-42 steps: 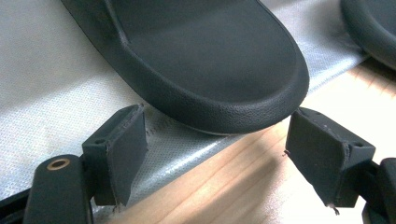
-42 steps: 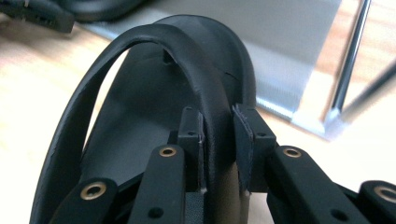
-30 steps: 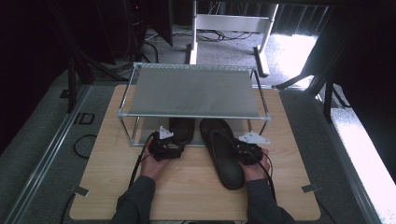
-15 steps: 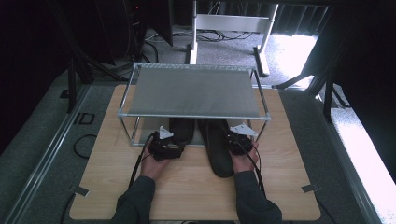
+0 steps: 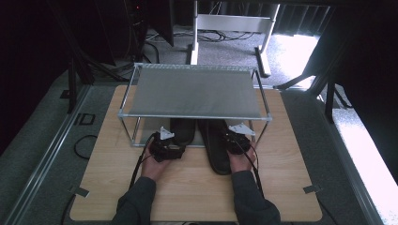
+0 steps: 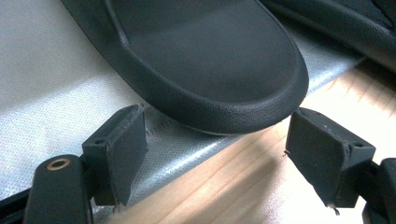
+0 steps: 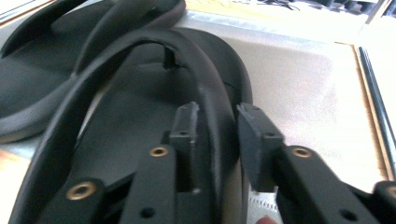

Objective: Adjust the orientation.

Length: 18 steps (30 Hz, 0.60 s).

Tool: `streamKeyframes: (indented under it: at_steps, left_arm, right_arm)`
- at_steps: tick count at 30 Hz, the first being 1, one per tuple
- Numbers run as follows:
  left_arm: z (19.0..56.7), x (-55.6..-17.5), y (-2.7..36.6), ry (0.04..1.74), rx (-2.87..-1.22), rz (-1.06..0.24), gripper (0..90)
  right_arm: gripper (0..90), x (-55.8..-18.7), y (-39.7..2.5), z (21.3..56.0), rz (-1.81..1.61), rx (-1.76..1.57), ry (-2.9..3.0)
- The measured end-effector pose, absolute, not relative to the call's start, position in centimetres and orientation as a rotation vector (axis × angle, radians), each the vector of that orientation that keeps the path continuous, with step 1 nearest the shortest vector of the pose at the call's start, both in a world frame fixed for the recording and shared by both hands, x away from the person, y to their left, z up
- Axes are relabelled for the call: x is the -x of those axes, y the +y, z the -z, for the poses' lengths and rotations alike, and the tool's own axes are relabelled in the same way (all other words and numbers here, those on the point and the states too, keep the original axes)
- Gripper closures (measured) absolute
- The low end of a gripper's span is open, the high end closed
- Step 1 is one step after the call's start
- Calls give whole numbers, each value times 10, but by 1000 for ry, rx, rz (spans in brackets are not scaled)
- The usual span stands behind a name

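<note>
Pinching the right flip-flop's strap (image 7: 212, 116), the right gripper (image 7: 217, 140) sits at 3 o'clock from the spread left gripper (image 6: 215, 154).

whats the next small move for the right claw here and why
Probably keep sliding the right sandal forward under the rack: the right claw pinches its strap, its heel hangs out over the table, while the left sandal sits farther in.
</note>
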<state>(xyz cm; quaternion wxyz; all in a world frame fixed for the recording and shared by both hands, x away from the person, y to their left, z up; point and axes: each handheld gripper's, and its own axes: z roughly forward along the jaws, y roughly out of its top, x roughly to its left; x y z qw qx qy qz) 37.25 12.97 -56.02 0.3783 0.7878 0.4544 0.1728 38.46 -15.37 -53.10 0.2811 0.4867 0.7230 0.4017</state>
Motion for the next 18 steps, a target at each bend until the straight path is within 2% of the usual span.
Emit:
streamKeyframes:
  at_steps: [3, 6, 18]
  left_arm:
    - [560, -373, 130, 1161, -2013, -440, 211]
    - [560, -373, 130, 1161, -2013, -441, 211]
    - [560, -372, 130, 1162, -2013, -442, 211]
  right_arm:
    - [548, -377, -158, 529, -1078, -1259, 1946]
    - [499, -362, -162, 525, -1077, -1186, 1967]
    - [432, -298, -181, 517, -1111, -1069, 2067]
